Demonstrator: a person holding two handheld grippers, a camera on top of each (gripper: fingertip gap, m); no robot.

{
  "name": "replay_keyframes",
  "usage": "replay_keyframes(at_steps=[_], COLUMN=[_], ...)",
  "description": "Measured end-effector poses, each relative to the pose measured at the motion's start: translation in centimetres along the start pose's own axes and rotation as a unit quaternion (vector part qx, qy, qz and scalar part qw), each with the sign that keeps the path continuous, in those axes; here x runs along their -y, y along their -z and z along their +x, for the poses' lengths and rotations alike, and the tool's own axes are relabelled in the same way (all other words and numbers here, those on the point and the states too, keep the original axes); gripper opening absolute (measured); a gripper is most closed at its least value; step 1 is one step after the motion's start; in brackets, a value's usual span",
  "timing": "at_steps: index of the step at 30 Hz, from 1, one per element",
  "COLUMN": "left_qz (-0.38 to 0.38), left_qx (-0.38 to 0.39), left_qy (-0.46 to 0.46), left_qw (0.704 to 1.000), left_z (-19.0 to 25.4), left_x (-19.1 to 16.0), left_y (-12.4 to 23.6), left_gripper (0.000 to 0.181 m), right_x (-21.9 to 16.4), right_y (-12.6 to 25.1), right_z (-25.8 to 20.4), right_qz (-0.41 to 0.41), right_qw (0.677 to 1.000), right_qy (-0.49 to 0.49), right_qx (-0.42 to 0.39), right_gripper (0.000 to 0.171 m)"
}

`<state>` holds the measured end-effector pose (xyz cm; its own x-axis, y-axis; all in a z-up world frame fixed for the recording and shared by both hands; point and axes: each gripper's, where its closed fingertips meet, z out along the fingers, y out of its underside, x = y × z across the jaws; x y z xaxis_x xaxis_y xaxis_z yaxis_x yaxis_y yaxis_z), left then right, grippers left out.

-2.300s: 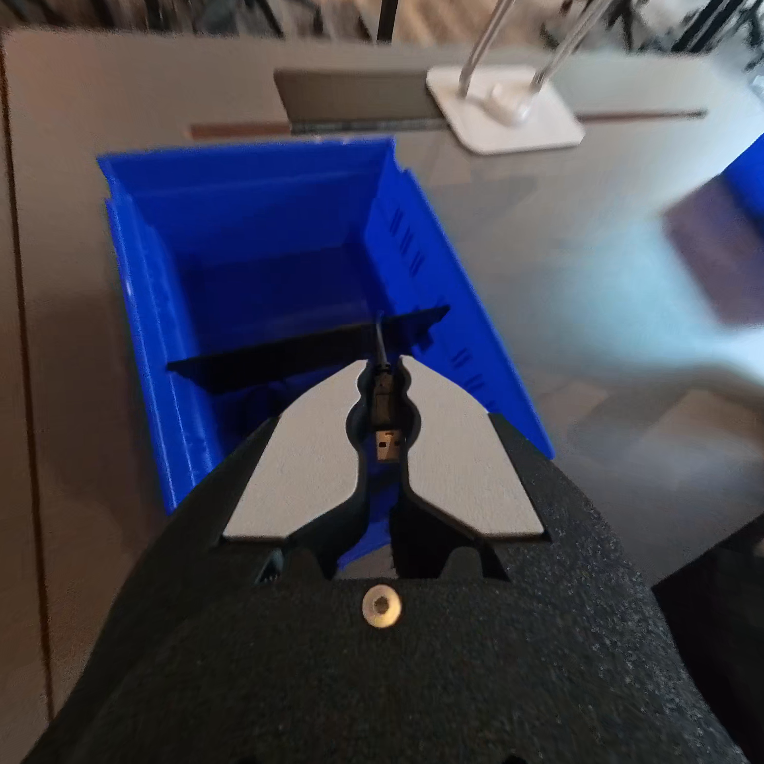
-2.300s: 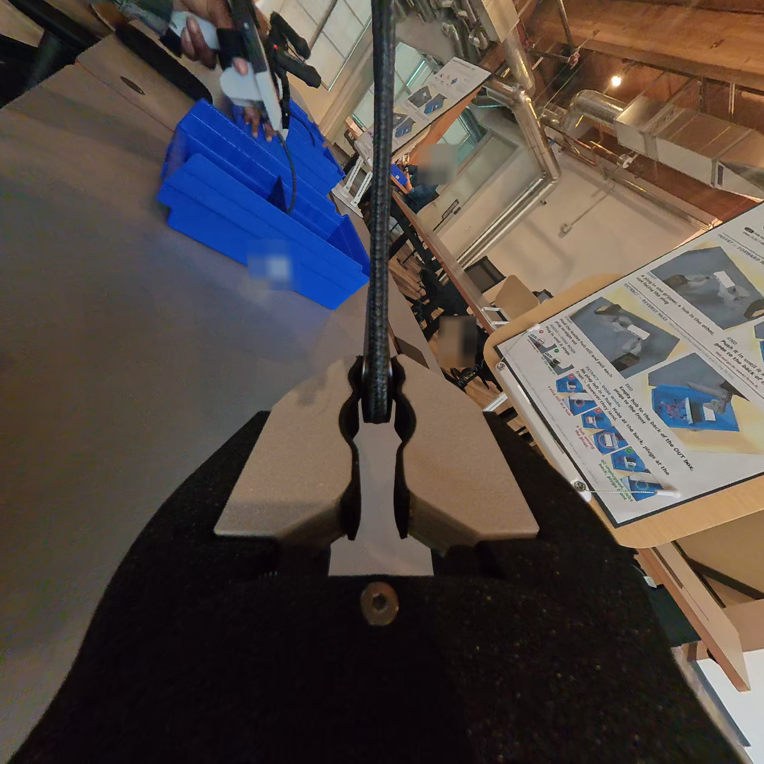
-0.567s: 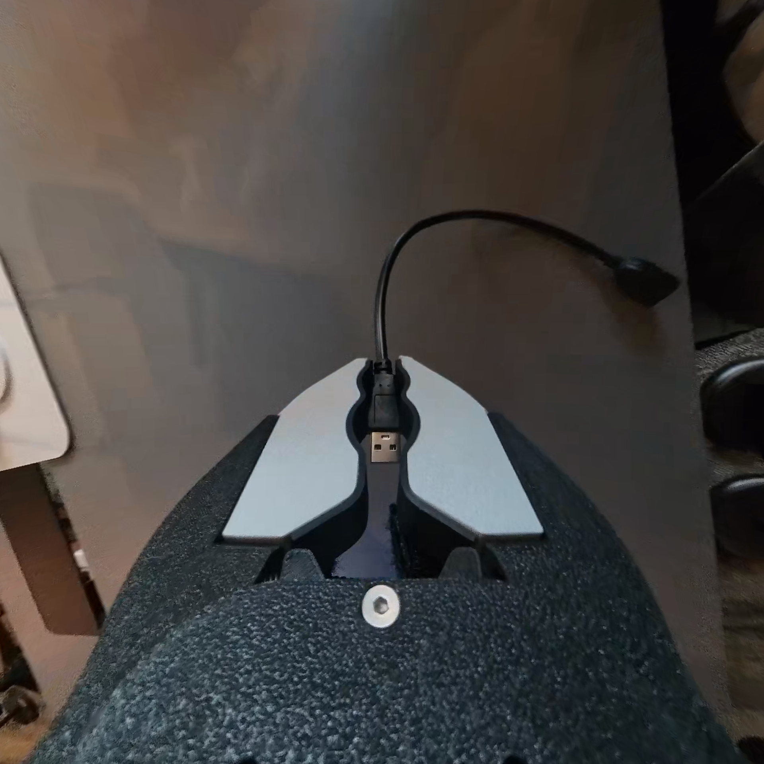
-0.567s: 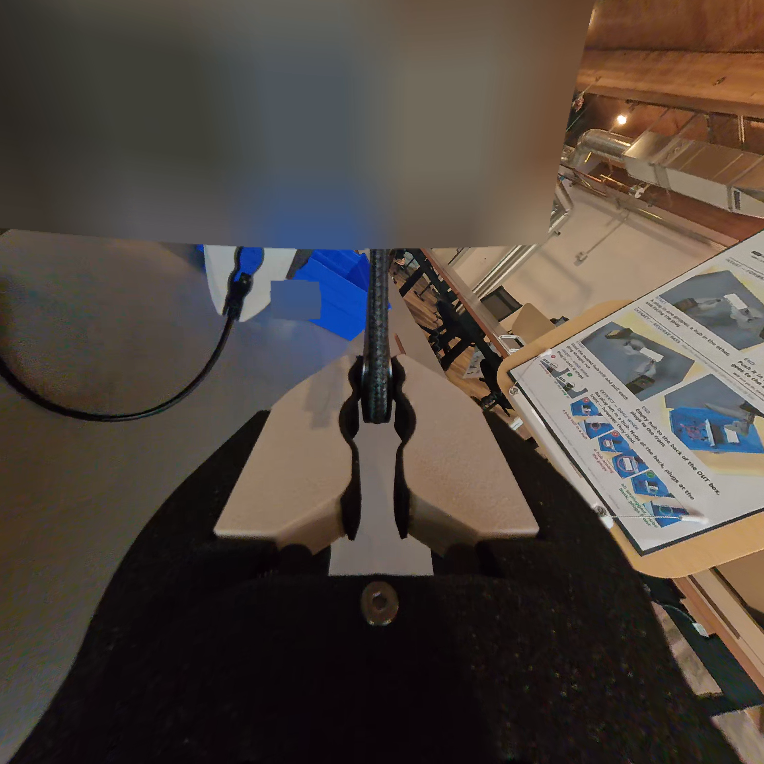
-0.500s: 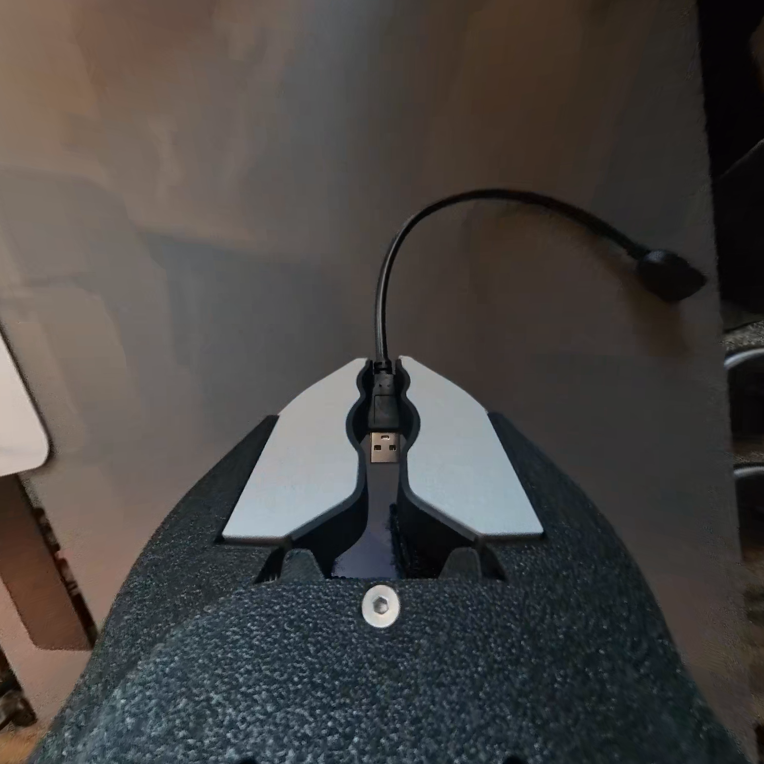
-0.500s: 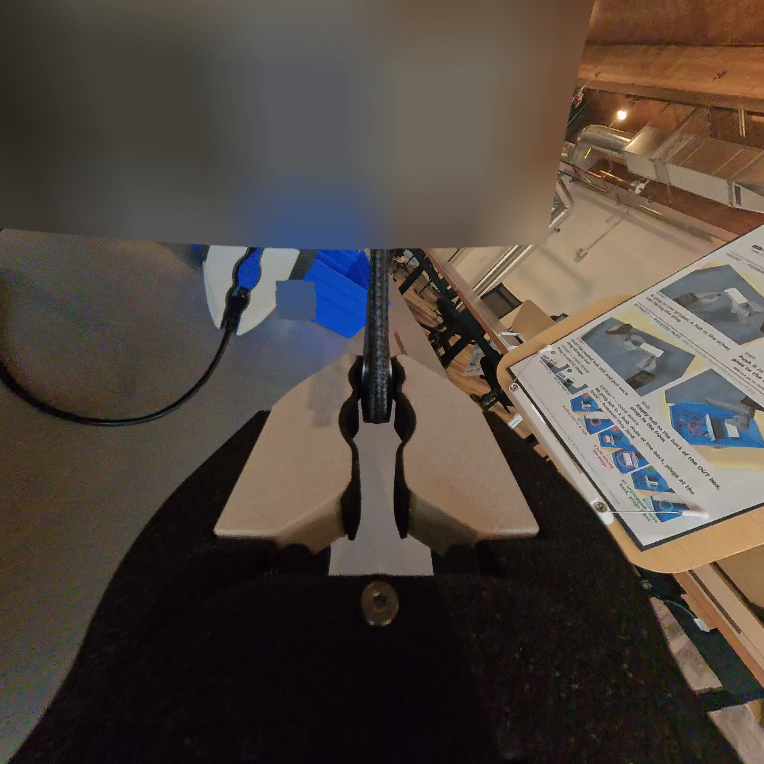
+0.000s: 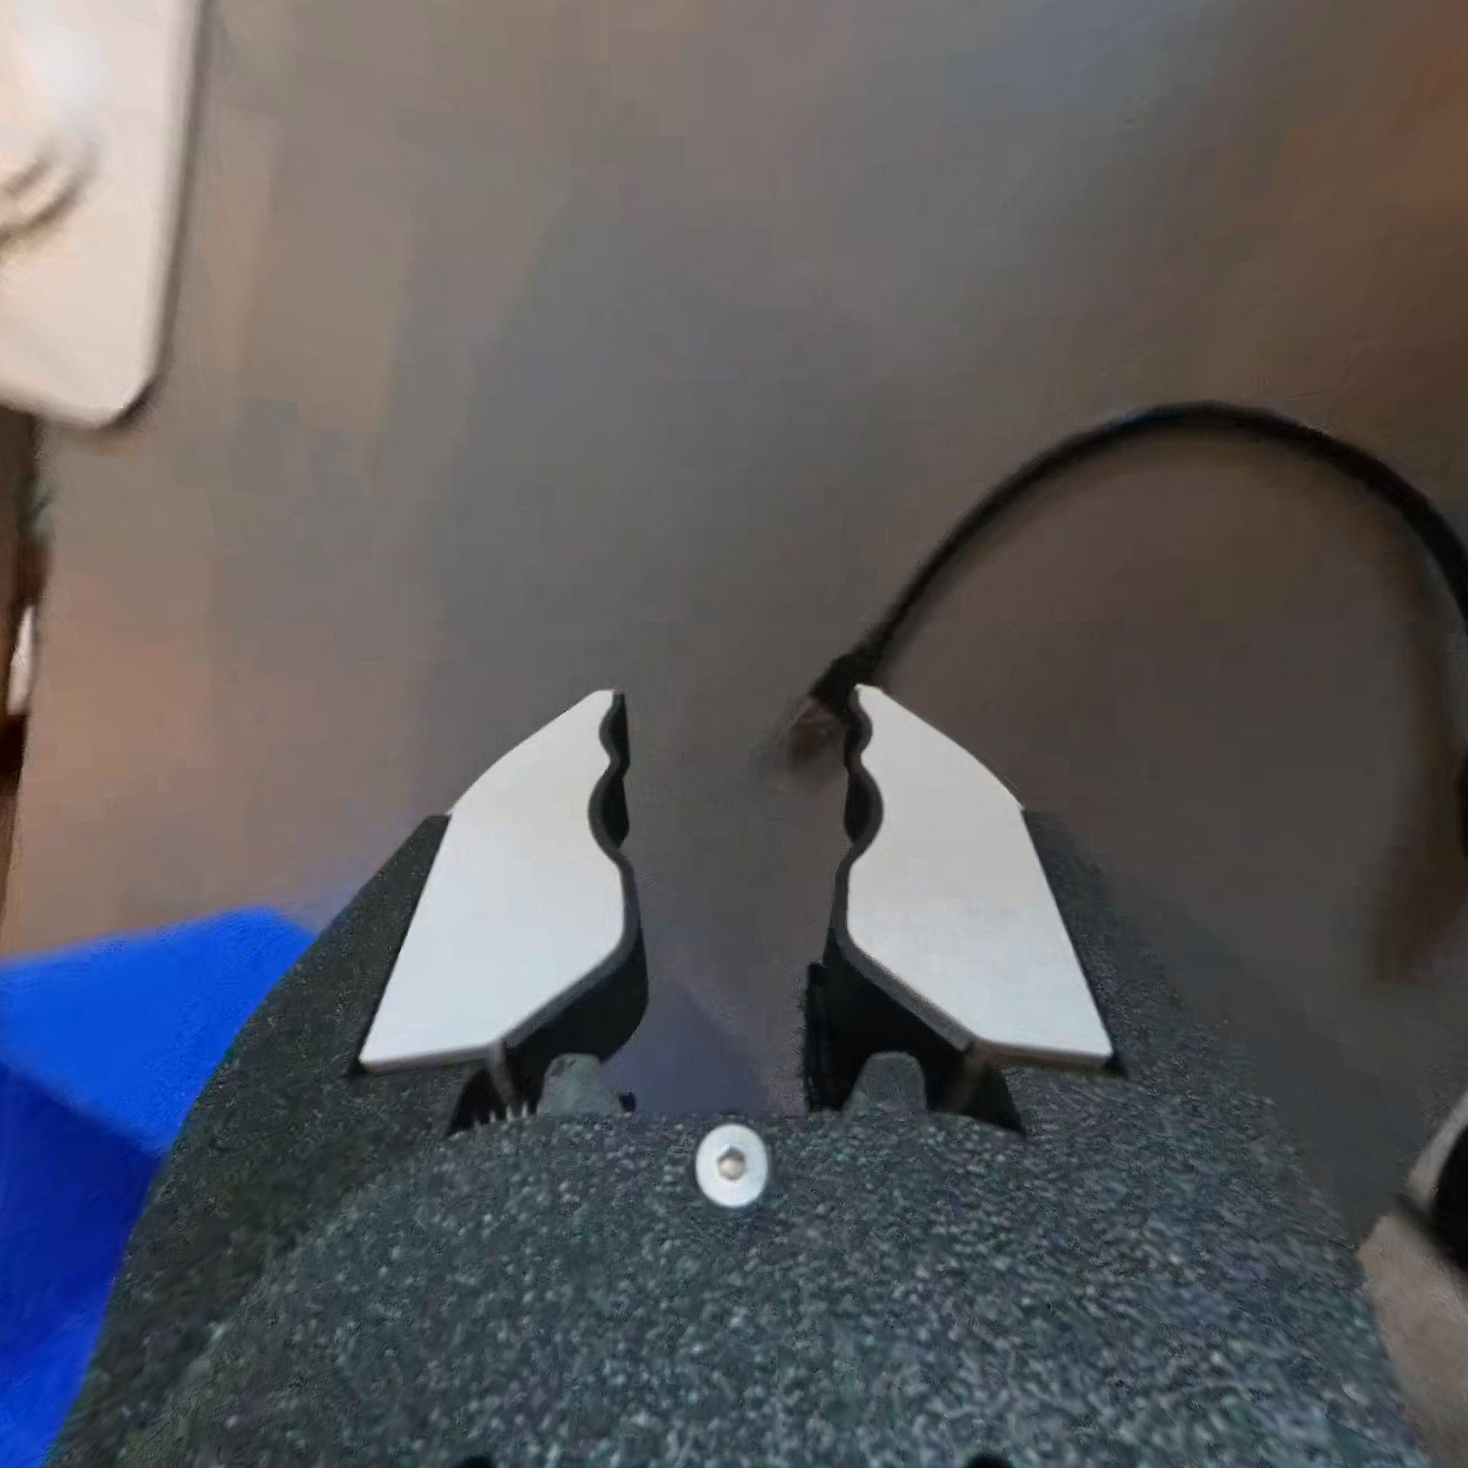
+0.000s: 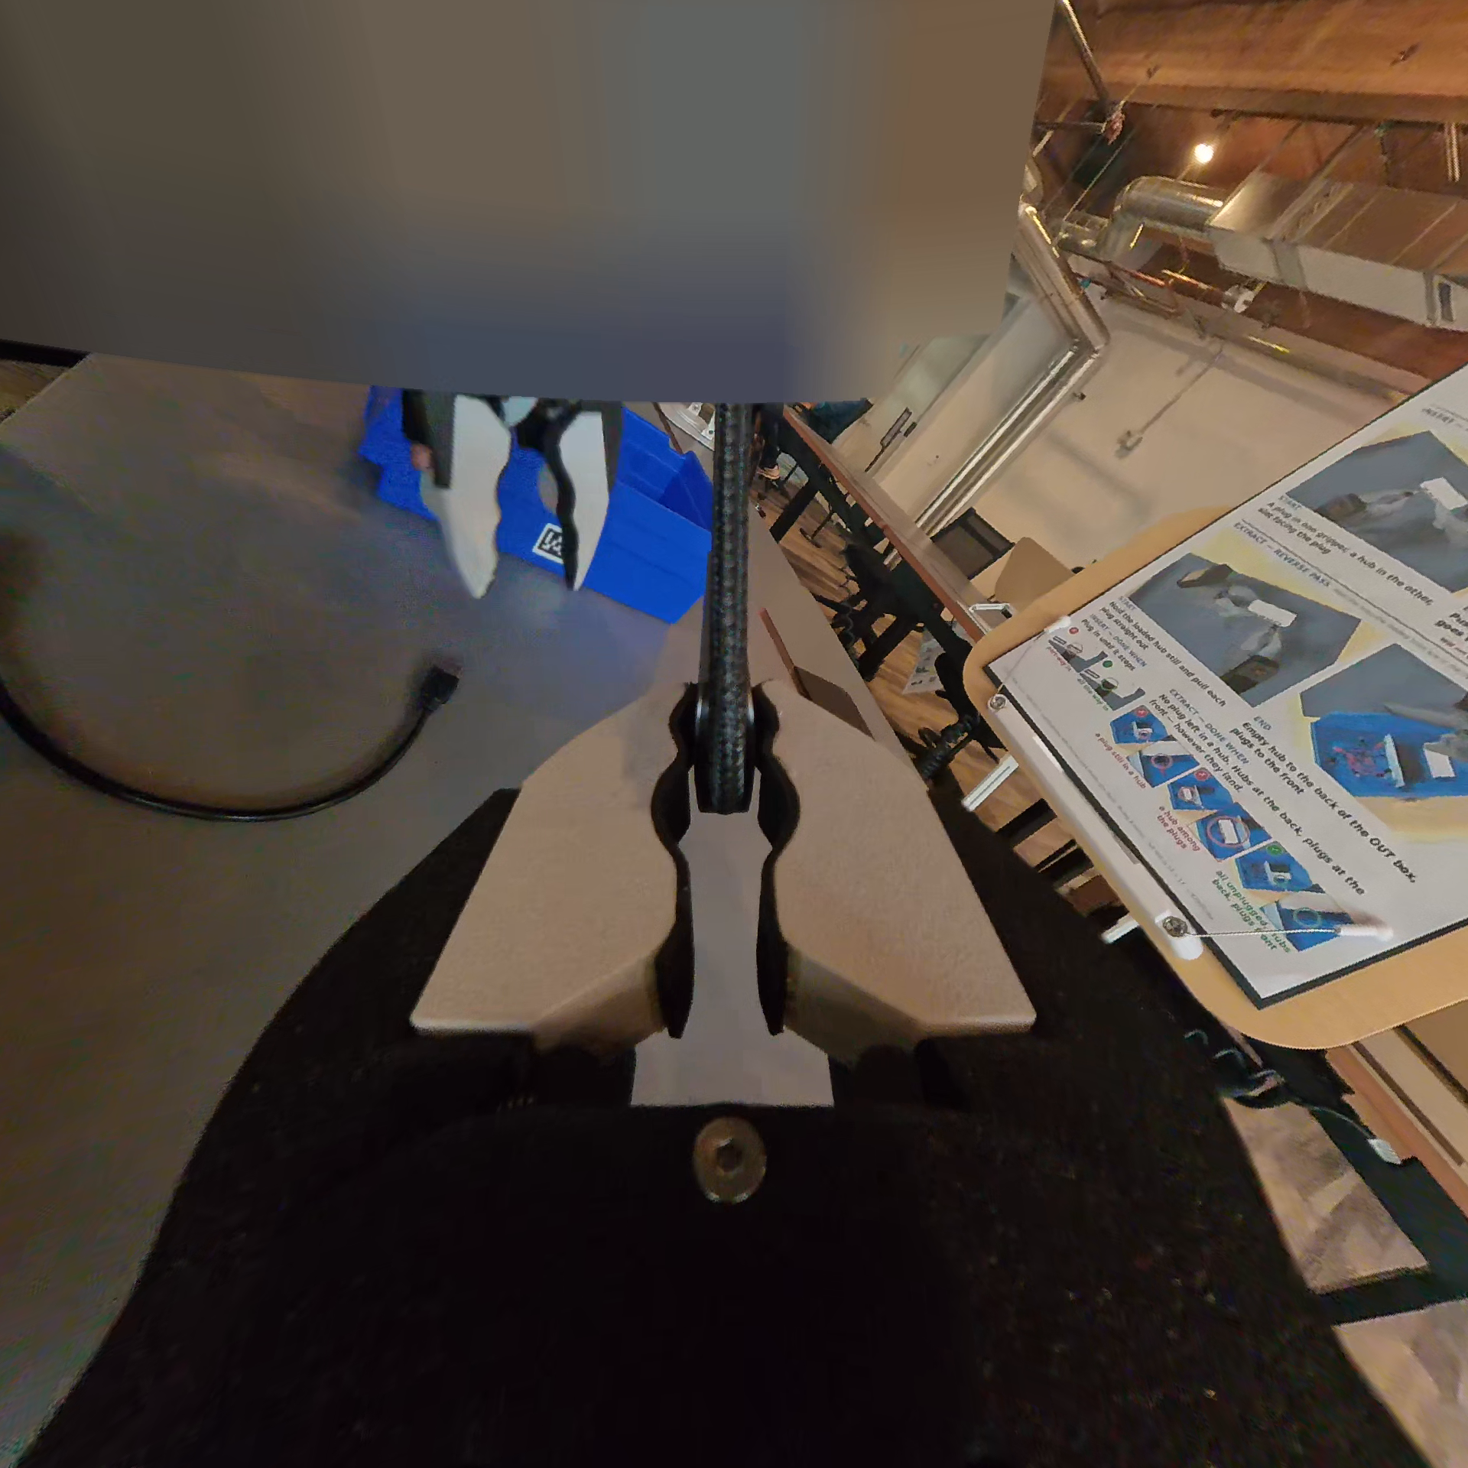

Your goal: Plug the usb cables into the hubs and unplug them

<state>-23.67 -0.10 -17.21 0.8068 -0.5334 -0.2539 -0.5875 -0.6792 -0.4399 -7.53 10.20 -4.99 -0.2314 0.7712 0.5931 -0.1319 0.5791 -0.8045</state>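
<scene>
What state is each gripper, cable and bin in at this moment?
Left gripper: open, empty, above the table.
Thin cable: released, lying curved on the table, plug free.
Right gripper: shut on the braided cable.
Braided cable: clamped, running up out of view.
Blue bin: on the table; contents not visible.

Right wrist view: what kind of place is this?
Probably an industrial workshop or lab used for data collection: exposed ceiling ducts, long rows of workbenches, an illustrated instruction sheet on a stand, and blue parts bins on the grey table.
</scene>
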Motion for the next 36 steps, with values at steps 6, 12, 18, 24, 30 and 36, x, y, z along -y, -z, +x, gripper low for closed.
replay_keyframes(at_steps=[6,12,18,24,30,36], left_qz=[0.062,0.033,0.004,-0.021,-0.104,-0.163], left_qx=[0.134,0.157,0.185,0.205,0.256,0.289], left_qy=[0.320,0.441,0.500,0.534,0.552,0.531], left_qw=[0.936,0.883,0.846,0.820,0.787,0.780], left_z=[-1.2,2.5,4.2,4.4,3.4,2.2], left_x=[-2.6,-4.2,-3.8,-1.9,-2.4,-3.0], left_y=[2.7,0.9,-0.2,-2.0,-3.3,-5.4], left_gripper=[0.036,0.047,0.052,0.047,0.051,0.024], right_x=[-0.2,-0.1,0.6,0.4,1.5,2.5], right_y=[-0.2,0.2,1.1,2.0,2.8,3.5], right_z=[0.0,0.3,0.8,1.3,1.7,2.0], right_qz=[-0.010,-0.006,-0.011,-0.005,0.027,0.055], right_qw=[1.000,0.999,0.999,0.998,0.995,0.993], right_qy=[-0.012,-0.038,-0.031,-0.063,-0.090,-0.101], right_qx=[0.000,0.001,-0.014,-0.020,-0.024,-0.025], right_gripper=[0.012,0.011,0.011,0.011,0.011,0.011])
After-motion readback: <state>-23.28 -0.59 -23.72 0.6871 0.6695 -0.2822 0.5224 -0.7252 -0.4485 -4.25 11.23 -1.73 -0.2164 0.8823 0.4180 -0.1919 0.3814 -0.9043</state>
